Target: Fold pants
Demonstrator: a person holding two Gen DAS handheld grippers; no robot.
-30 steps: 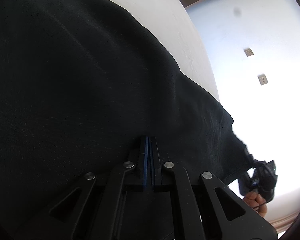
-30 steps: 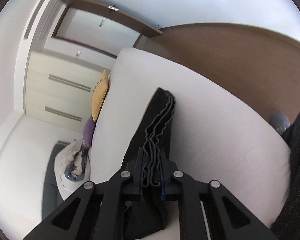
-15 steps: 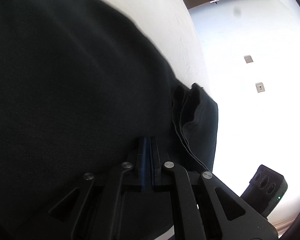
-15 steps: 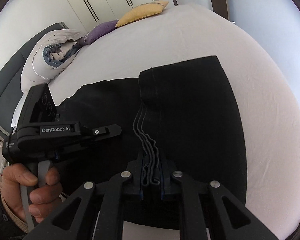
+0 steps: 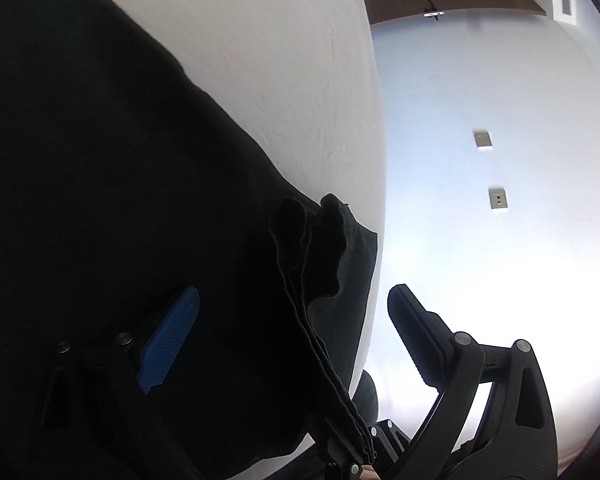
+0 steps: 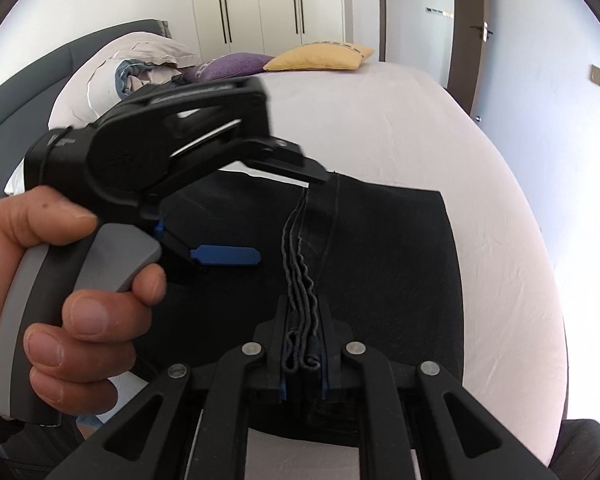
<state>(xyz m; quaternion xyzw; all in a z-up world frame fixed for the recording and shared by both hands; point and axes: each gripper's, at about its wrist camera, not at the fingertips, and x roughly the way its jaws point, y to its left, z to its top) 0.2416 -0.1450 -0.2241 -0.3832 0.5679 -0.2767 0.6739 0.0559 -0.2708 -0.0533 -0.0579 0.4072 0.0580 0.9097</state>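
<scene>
1. Your right hand-held gripper point(image 6: 302, 354) was clamped on the bunched hem edges of the black pants point(image 6: 384, 272), with several wavy layers of cloth pinched between its pads.
2. Your left hand-held gripper point(image 5: 292, 328) stood wide apart, its jaws having just been opening; the stacked hem edges ran up between the fingers, but neither the blue pad point(image 5: 170, 338) nor the far finger pressed on them.
3. In the right wrist view, your left hand point(image 6: 56, 300) held that gripper by its grey handle, just above the pants and to the left of the pinched hems.
4. You had the pants folded and lying flat on the bed point(image 6: 400, 120), over its near part, with a folded edge running across the sheet.
5. On the far side of the bed lay a yellow cushion point(image 6: 320, 56) and, touching it, a purple cushion point(image 6: 228, 65), with a pile of bedding point(image 6: 112, 76) at the left against the dark headboard point(image 6: 16, 92).
6. Behind the bed stood pale wardrobe doors point(image 6: 260, 0), and to the right a wall with a switch plate point(image 6: 596, 75).
</scene>
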